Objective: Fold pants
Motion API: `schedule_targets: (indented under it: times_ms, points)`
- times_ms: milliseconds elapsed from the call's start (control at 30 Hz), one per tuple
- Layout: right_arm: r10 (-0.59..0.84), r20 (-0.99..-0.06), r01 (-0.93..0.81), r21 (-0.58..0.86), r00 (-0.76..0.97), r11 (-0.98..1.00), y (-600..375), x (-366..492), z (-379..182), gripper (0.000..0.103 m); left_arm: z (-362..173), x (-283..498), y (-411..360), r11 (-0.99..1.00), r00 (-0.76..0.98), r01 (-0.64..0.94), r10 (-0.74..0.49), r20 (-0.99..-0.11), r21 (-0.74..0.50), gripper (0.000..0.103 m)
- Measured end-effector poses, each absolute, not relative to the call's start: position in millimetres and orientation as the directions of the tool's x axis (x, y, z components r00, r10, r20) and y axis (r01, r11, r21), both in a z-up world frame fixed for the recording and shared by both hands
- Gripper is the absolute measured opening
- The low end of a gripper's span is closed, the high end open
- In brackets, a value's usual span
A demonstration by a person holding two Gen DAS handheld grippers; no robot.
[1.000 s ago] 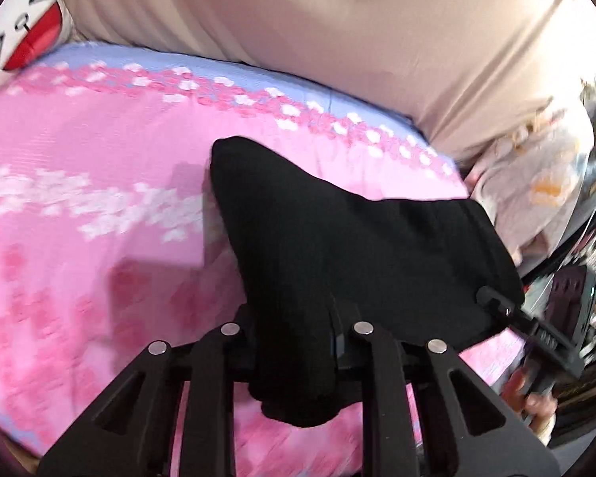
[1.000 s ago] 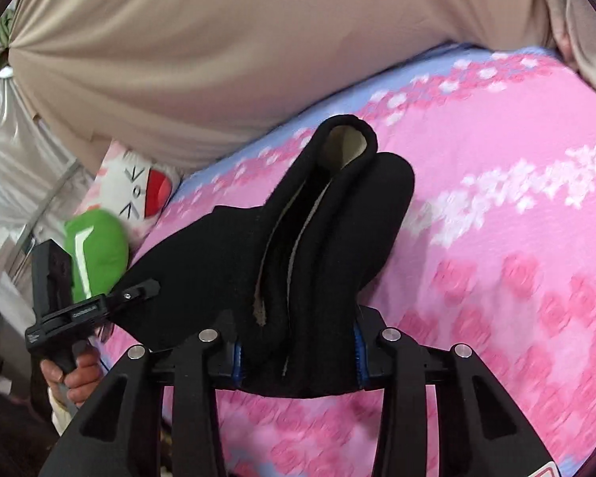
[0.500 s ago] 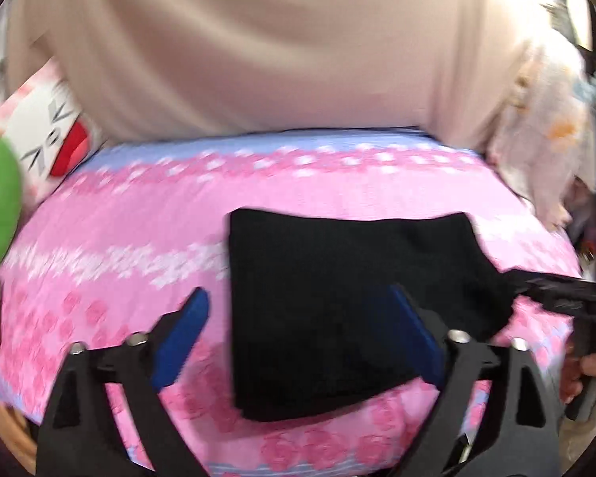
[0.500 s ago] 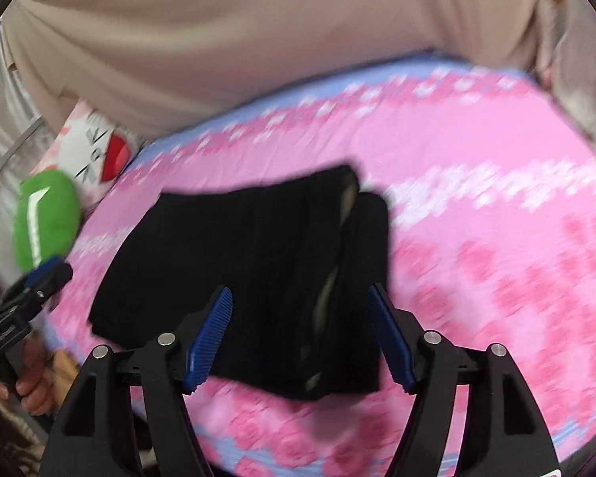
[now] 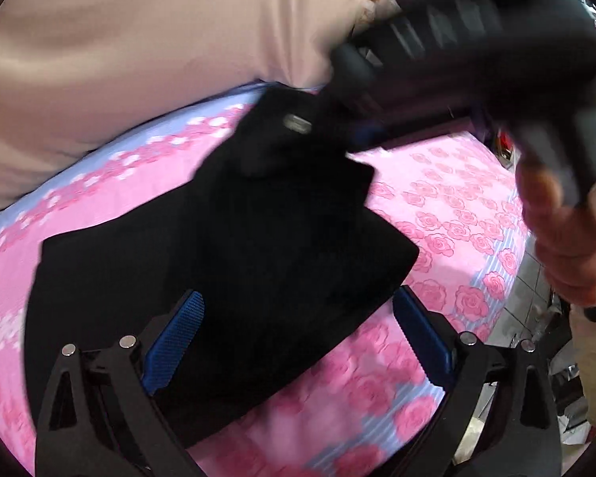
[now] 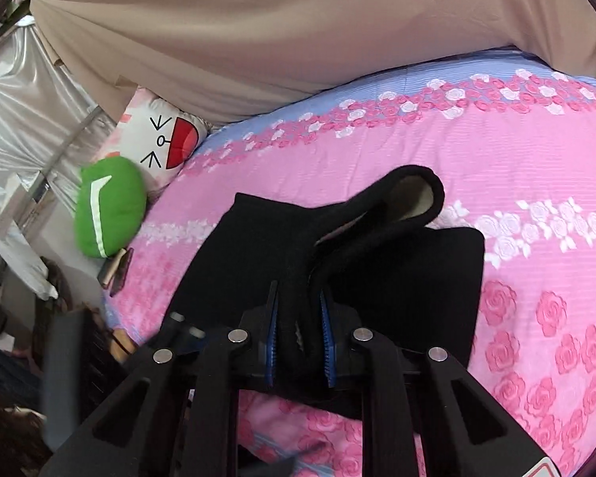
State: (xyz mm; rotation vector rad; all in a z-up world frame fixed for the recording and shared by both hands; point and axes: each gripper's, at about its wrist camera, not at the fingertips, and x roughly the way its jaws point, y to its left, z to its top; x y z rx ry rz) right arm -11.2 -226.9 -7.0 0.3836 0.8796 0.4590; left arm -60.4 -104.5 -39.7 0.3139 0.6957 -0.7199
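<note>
In your left wrist view, the left gripper now stands wide apart with nothing pinched, where a second ago it was clamped on a fold of the pants. The blue pads straddle the near edge of the black cloth without pressing it. The pants lie flat on the pink rose bedsheet, folded into a compact dark block. Your right hand and its tool have come in close at the upper right, blurred, reaching over the far end of the cloth; half a second ago they sat low at the frame's edge.

In your right wrist view, the right gripper is closing and its pads already squeeze a raised ridge of the pants, lifting a loop that shows the pale lining. Half a second ago those jaws were spread and the cloth lay flat. The green cushion and the white cartoon pillow sit at the bed's left.
</note>
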Motion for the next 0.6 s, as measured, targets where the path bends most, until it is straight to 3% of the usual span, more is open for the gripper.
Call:
schedule_targets:
  times_ms: [67, 100, 133, 167, 200, 233, 300, 433, 600]
  points:
    - [0.527, -0.649, -0.214, 0.5, 0.549, 0.839, -226, -8, -8, 0.017, -49, -53, -114, 0.737, 0.563, 0.672, -0.451, -0.692, 0.066, 0.077]
    - [0.525, -0.654, -0.206, 0.502, 0.545, 0.84, -227, -8, -10, 0.021, -51, -46, -115, 0.753, 0.572, 0.654, -0.427, -0.7, 0.076, 0.049]
    - [0.517, -0.66, -0.196, 0.499, 0.545, 0.844, -229, -9, -12, 0.024, -52, -34, -110, 0.783, 0.565, 0.621, -0.41, -0.716, 0.041, 0.031]
    - [0.498, -0.663, -0.176, 0.492, 0.559, 0.853, -233, -12, -12, 0.027, -48, -26, -100, 0.786, 0.529, 0.617, -0.45, -0.72, -0.037, 0.027]
    - [0.486, -0.658, -0.162, 0.491, 0.576, 0.856, -238, -15, -10, 0.041, -43, -19, -87, 0.787, 0.5, 0.606, -0.491, -0.713, -0.117, 0.016]
    - [0.482, -0.636, -0.152, 0.501, 0.603, 0.852, -245, -21, -8, 0.054, -37, -12, -75, 0.792, 0.487, 0.586, -0.511, -0.708, -0.169, 0.013]
    - [0.453, -0.582, -0.139, 0.503, 0.675, 0.853, -258, -39, 2, 0.061, -18, 0, -39, 0.806, 0.501, 0.532, -0.547, -0.671, -0.26, 0.012]
    - [0.281, -0.623, -0.134, 0.274, 0.73, 0.952, -240, -66, 8, 0.061, 23, 5, 28, 0.827, 0.589, 0.445, -0.559, -0.584, -0.343, 0.012]
    - [0.316, -0.712, -0.357, 0.098, 0.627, 0.929, -139, -54, -28, 0.064, 52, -7, 73, 0.867, 0.676, 0.374, -0.498, -0.543, -0.33, 0.013]
